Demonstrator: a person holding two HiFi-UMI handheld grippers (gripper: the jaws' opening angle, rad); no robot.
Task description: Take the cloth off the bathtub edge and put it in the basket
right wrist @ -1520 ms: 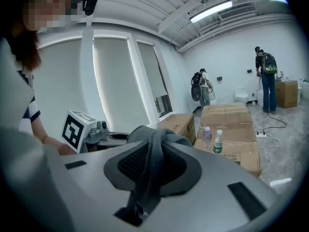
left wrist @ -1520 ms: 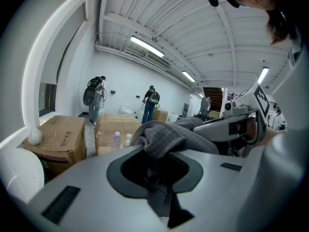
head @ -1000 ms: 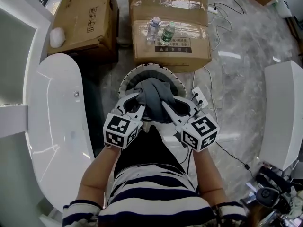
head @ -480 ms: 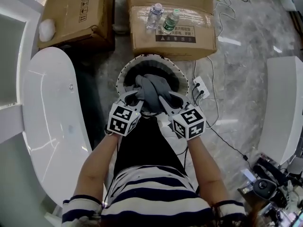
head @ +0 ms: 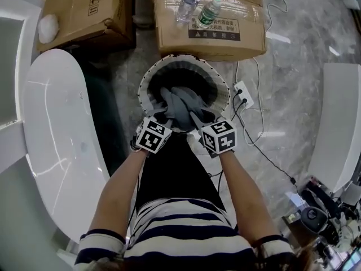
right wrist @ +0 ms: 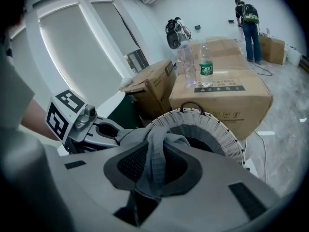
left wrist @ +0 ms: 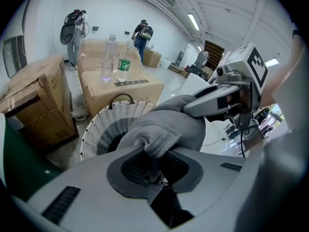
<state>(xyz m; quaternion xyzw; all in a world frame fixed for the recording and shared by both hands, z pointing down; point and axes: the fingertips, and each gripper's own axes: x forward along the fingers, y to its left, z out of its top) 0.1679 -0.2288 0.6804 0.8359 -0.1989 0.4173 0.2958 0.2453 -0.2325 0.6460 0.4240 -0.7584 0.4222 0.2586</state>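
A grey cloth [head: 181, 107] hangs bunched over the mouth of a round white wicker basket [head: 151, 77] on the floor. My left gripper [head: 163, 117] is shut on the cloth's left part, and my right gripper [head: 196, 118] is shut on its right part. In the left gripper view the cloth [left wrist: 166, 127] is pinched between the jaws [left wrist: 153, 164], with the basket [left wrist: 99, 129] just below. The right gripper view shows a fold of cloth [right wrist: 155, 161] clamped in the jaws [right wrist: 153, 170], above the basket [right wrist: 215, 124]. The white bathtub [head: 53, 151] lies to the left.
Two cardboard boxes [head: 217, 35] [head: 87, 13] stand behind the basket, the nearer one with two plastic bottles [head: 210, 11] on top. A power strip [head: 243, 95] and cables lie on the floor at the right. A white unit [head: 338, 129] stands further right. People stand far off.
Both grippers have carried the cloth forward and down, from the near rim to over the basket's opening. They have drawn closer together, and the head view has shifted forward.
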